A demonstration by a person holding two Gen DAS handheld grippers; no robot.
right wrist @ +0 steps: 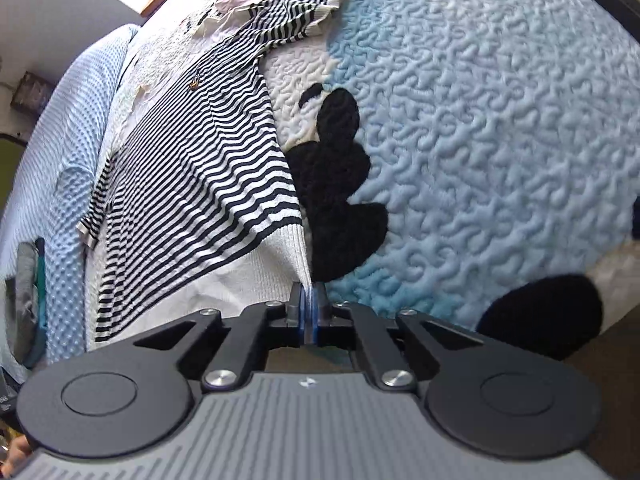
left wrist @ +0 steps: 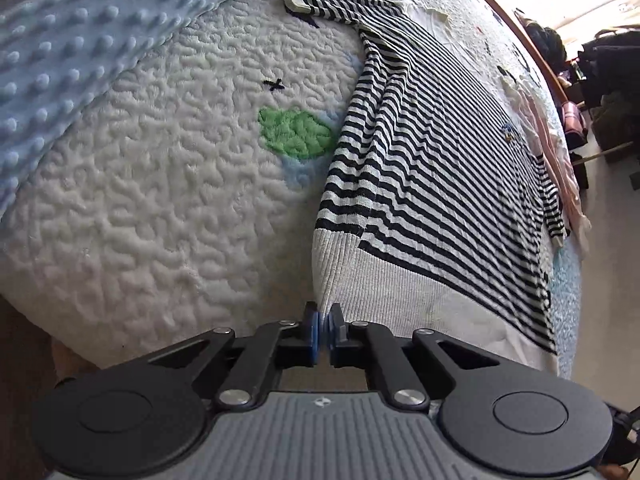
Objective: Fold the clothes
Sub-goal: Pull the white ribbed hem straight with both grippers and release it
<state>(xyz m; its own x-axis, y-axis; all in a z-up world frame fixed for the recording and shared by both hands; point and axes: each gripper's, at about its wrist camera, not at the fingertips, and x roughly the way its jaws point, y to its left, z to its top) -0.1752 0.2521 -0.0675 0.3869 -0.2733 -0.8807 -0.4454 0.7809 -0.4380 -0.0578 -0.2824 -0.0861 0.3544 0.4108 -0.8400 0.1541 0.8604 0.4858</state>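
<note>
A navy-and-white striped sweater (left wrist: 432,168) lies spread on a fleece bedspread, its white ribbed hem nearest me. My left gripper (left wrist: 325,330) is shut on the hem's left corner (left wrist: 334,280), the fabric pinched between its blue pads. In the right wrist view the same striped sweater (right wrist: 192,168) stretches away to the upper left. My right gripper (right wrist: 307,314) is shut on the hem's right corner (right wrist: 292,256), which is pulled up into a taut point. One sleeve (right wrist: 94,216) lies out to the left, the other sleeve (right wrist: 296,12) at the far end.
The bedspread (left wrist: 160,184) is white with a green patch (left wrist: 296,132); in the right wrist view the bedspread (right wrist: 500,140) is pale blue with black shapes (right wrist: 336,184). A dotted light-blue blanket (left wrist: 80,40) lies alongside. Pink clothing (left wrist: 556,148) sits at the bed's far side.
</note>
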